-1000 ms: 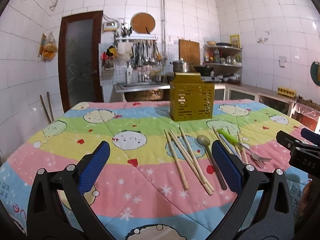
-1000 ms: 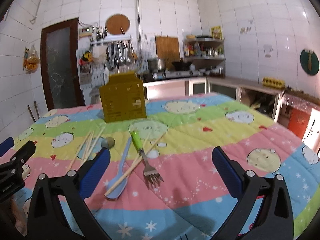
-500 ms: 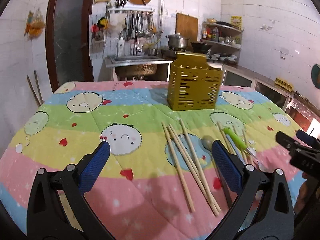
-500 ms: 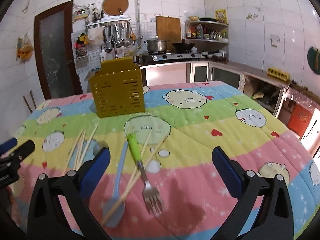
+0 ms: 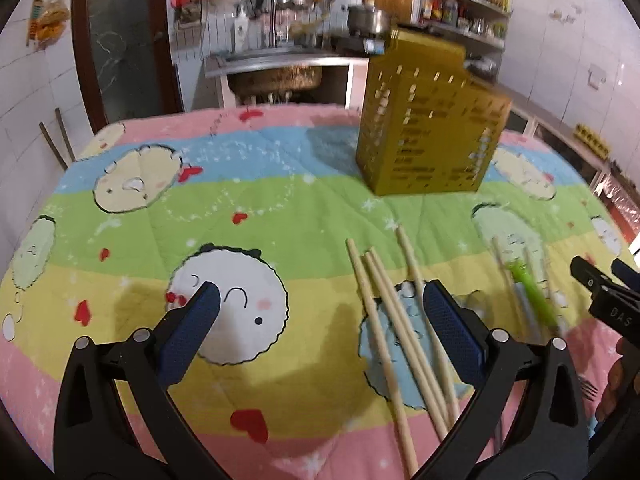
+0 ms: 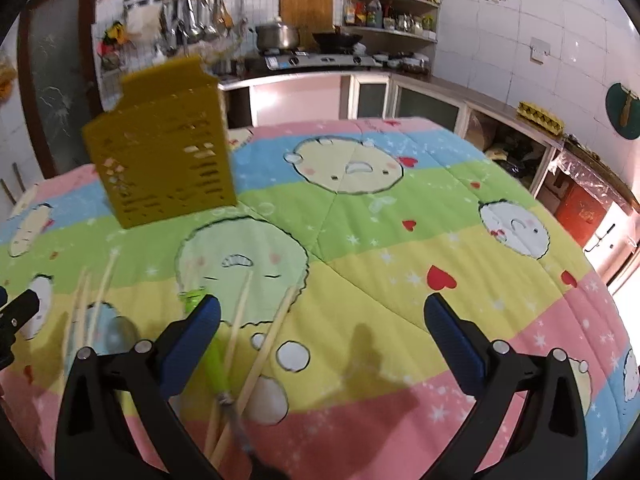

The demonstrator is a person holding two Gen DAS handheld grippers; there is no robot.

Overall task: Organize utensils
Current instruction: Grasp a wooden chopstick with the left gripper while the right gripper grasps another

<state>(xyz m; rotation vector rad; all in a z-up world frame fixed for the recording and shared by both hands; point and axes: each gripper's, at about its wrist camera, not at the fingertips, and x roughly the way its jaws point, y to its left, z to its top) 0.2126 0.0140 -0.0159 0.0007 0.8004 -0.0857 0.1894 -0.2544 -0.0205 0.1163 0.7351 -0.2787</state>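
Both tools hang wide open over the quilted surface (image 5: 280,200) — the left tool (image 5: 320,336) beside three loose chopsticks (image 5: 396,320), the right tool (image 6: 320,340) just right of the green-handled fork (image 6: 212,352). The yellow perforated utensil holder (image 6: 164,160) stands upright beyond the chopsticks, well apart.

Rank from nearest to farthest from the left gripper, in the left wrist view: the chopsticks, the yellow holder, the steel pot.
1. Chopsticks: on the quilt, beside the left gripper's right finger.
2. Yellow holder: upright on the quilt, ahead and right.
3. Steel pot: on the counter behind the holder.
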